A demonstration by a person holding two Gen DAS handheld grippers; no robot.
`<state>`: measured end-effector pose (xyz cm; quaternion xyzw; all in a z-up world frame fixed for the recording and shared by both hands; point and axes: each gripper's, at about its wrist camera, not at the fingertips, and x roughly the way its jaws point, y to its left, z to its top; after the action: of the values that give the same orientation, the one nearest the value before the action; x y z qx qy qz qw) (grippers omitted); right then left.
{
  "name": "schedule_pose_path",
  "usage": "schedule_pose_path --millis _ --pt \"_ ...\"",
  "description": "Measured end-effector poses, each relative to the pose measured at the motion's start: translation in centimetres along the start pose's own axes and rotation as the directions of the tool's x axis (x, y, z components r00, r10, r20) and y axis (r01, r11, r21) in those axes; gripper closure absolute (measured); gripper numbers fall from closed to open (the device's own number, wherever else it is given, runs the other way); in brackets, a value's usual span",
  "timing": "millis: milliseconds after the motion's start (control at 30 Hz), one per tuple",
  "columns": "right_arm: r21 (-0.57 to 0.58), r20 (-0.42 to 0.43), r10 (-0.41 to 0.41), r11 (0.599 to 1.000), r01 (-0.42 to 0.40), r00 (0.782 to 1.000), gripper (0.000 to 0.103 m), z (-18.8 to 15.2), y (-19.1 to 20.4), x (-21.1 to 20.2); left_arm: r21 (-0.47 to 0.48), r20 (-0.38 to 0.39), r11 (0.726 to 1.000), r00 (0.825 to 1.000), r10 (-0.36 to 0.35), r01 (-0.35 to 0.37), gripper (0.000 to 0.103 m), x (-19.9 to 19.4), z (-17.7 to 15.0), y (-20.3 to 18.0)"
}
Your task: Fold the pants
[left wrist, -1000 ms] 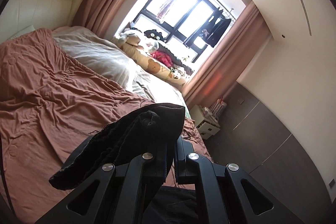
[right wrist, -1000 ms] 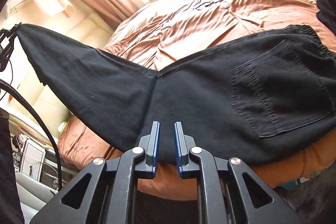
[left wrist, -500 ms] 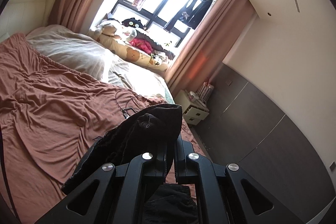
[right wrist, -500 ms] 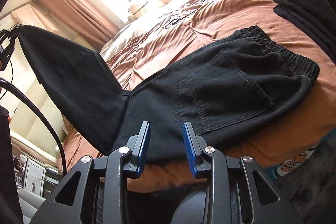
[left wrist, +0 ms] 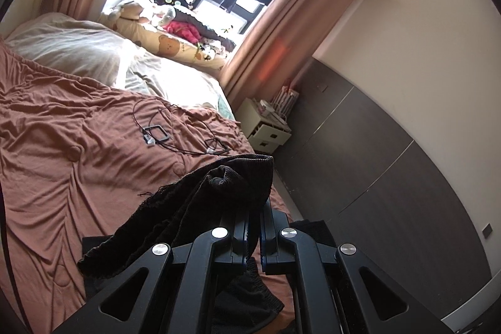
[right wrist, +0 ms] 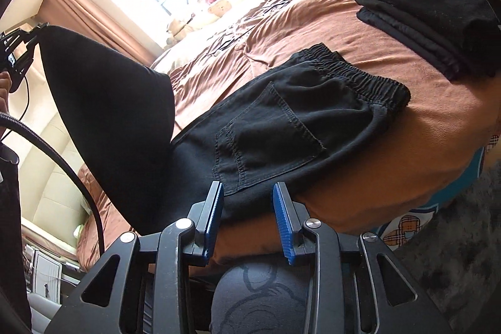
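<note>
Rust-brown bedspread [right wrist: 313, 21], black pants [right wrist: 281, 121] waistband flat, back pocket up, leg end lifted clamped in left gripper [left wrist: 254, 227], right gripper [right wrist: 247, 218] jaws apart, empty, just widened

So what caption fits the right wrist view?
Open right gripper near black pants on the bed, one leg lifted.

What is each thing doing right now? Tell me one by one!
Black pants: waist end flat on the bed, leg end lifted.
Left gripper: shut on the pants' leg end.
Right gripper: open, just been opening, nothing pinched.
Folded black clothes: stacked on the bed.
Brown bedspread: wrinkled.
Curtains: drawn open.
</note>
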<state>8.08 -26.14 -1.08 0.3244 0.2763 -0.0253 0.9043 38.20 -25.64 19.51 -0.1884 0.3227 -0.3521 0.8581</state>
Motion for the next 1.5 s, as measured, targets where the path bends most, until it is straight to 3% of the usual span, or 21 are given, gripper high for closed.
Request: schedule_pose_path --millis 200,400,633,900,933,967,1033,1133,1200,1500 --pt "0.027 0.000 -0.025 0.999 0.025 1.000 0.072 -0.3 -1.1 -1.0 0.010 -0.077 0.999 0.996 -0.035 0.036 0.098 4.8 -3.0 -0.2" --pt "0.063 0.004 -0.065 0.996 0.064 0.998 0.072 -0.4 -2.8 -2.1 0.003 -0.204 0.998 0.977 -0.058 0.060 0.098 10.3 -7.1 0.6" --pt "0.117 0.029 -0.119 0.986 0.115 0.992 0.072 -0.9 -5.0 -4.2 -0.023 -0.339 0.995 0.936 -0.095 0.093 0.098 16.2 -12.1 1.1" --pt "0.155 0.034 -0.161 0.976 0.154 0.986 0.072 -0.9 -6.9 -5.4 -0.026 -0.467 0.989 0.872 -0.143 0.149 0.097 20.8 -17.5 -0.8" --pt "0.158 0.033 -0.163 0.975 0.155 0.986 0.072 -0.9 -7.0 -5.5 -0.021 -0.492 0.988 0.859 -0.143 0.153 0.095 21.2 -18.3 -1.0" --pt "0.159 0.033 -0.162 0.975 0.155 0.986 0.072 -0.8 -7.1 -5.6 -0.020 -0.519 0.988 0.843 -0.142 0.154 0.084 21.8 -19.0 -1.0" --pt "0.157 0.037 -0.165 0.975 0.157 0.986 0.072 -0.8 -7.1 -5.7 -0.023 -0.555 0.987 0.820 -0.144 0.158 0.051 22.2 -20.2 -0.9" --pt "0.157 0.039 -0.162 0.976 0.154 0.986 0.072 -0.9 -7.3 -5.8 -0.009 -0.554 0.989 0.822 -0.129 0.149 0.030 21.5 -20.6 0.0" --pt "0.156 0.037 -0.160 0.976 0.152 0.986 0.072 -1.0 -7.3 -5.8 -0.004 -0.544 0.990 0.830 -0.123 0.144 0.028 20.7 -20.5 1.0" --pt "0.112 0.029 -0.133 0.985 0.129 0.991 0.072 -0.6 -6.8 -4.6 0.063 -0.468 0.998 0.883 0.041 -0.013 0.028 15.4 -19.2 7.4"
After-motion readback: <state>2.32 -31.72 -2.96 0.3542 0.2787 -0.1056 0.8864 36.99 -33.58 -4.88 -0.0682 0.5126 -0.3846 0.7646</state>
